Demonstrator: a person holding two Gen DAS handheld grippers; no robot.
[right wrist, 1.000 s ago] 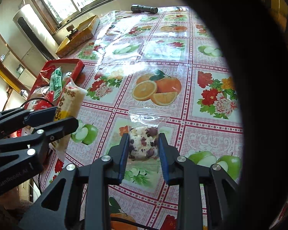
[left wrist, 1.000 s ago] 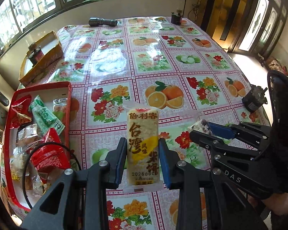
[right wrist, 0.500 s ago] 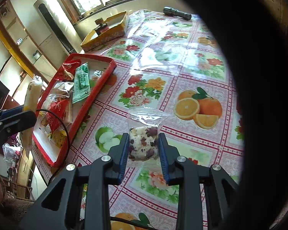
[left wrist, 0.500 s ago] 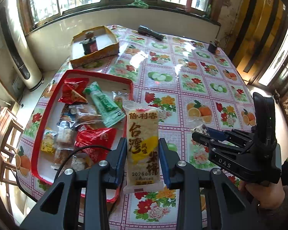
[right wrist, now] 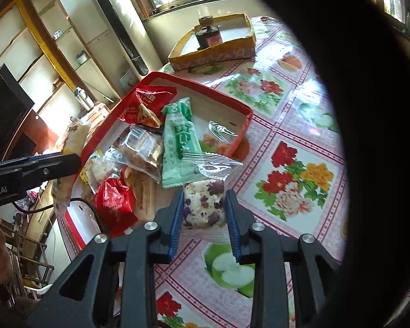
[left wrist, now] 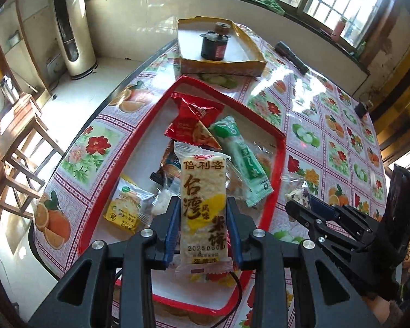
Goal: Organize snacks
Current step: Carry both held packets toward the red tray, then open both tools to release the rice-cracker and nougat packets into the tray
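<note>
My left gripper (left wrist: 203, 213) is shut on a yellow-and-white rice cracker packet (left wrist: 203, 205) and holds it upright above the red tray (left wrist: 276, 169). The tray holds several snacks, among them a red packet (left wrist: 195, 121) and a green packet (left wrist: 240, 161). My right gripper (right wrist: 205, 205) is shut on a clear-wrapped white nougat bar with dark bits (right wrist: 203, 202), held above the tray's near right edge (right wrist: 244, 128). The right gripper shows at the right of the left wrist view (left wrist: 300, 205). The left gripper's finger (right wrist: 41, 166) with its packet shows at the left of the right wrist view.
A yellow cardboard box (left wrist: 221, 65) with a dark jar (left wrist: 214, 45) in it stands beyond the tray. A black flashlight (left wrist: 291, 57) lies near the windowsill. The table has a fruit-and-flower cloth (right wrist: 287, 180). Wooden stools (left wrist: 16, 164) stand left of the table.
Both grippers have swung left with their snacks. The left one is now over the tray. The right one has come up to the tray's near right edge.
</note>
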